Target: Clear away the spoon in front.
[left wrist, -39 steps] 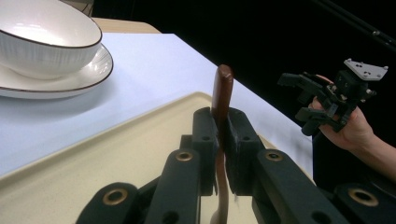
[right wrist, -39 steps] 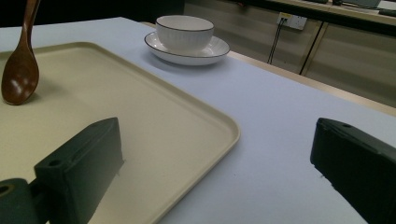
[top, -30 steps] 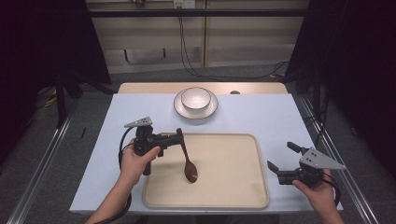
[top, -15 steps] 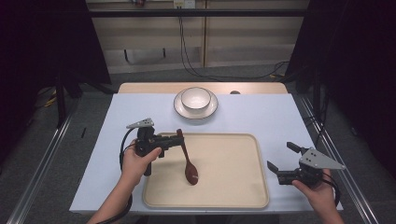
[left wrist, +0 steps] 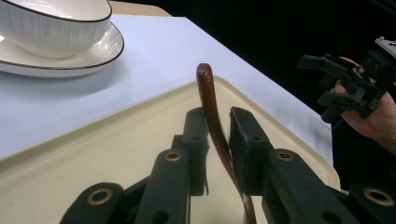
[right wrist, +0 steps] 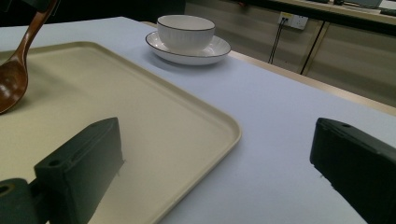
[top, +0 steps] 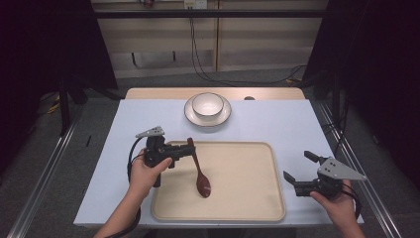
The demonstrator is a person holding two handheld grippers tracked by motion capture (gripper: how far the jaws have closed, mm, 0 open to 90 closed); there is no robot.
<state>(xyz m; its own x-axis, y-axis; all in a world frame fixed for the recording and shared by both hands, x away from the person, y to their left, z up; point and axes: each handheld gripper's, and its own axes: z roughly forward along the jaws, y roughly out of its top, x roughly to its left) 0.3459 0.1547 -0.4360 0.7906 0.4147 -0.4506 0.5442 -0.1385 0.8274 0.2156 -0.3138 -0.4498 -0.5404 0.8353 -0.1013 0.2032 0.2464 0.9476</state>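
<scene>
The left gripper point(top: 187, 150) sat over the tray's point(top: 247, 208) edge at about ten o'clock from the tray's centre, its jaws pointing toward three o'clock and set on either side of the handle of a brown wooden spoon point(top: 198, 168). The jaws had just been easing apart; in the left gripper view point(left wrist: 217, 125) the handle point(left wrist: 211, 107) ran up between the two pads, lying against the left one, with a thin gap showing at the right one, so the grip looked slack rather than clamped. The spoon's bowl point(top: 203, 186) rested on the tray floor, toward six o'clock from the jaws, and the handle rose from it at a slant up to the gripper. The right gripper point(top: 297, 167) hung beyond the tray's right edge, at about four o'clock from the centre, over the pale blue table point(top: 277, 124), its jaws spread wide with nothing between them; in the right gripper view point(right wrist: 224, 163) the pads stood far apart above the tray corner point(right wrist: 224, 126). A white bowl point(top: 207, 105) stood on a plate point(top: 224, 118) at twelve o'clock, well apart from the tray and both grippers. The hands point(top: 143, 173) came in from six o'clock.
</scene>
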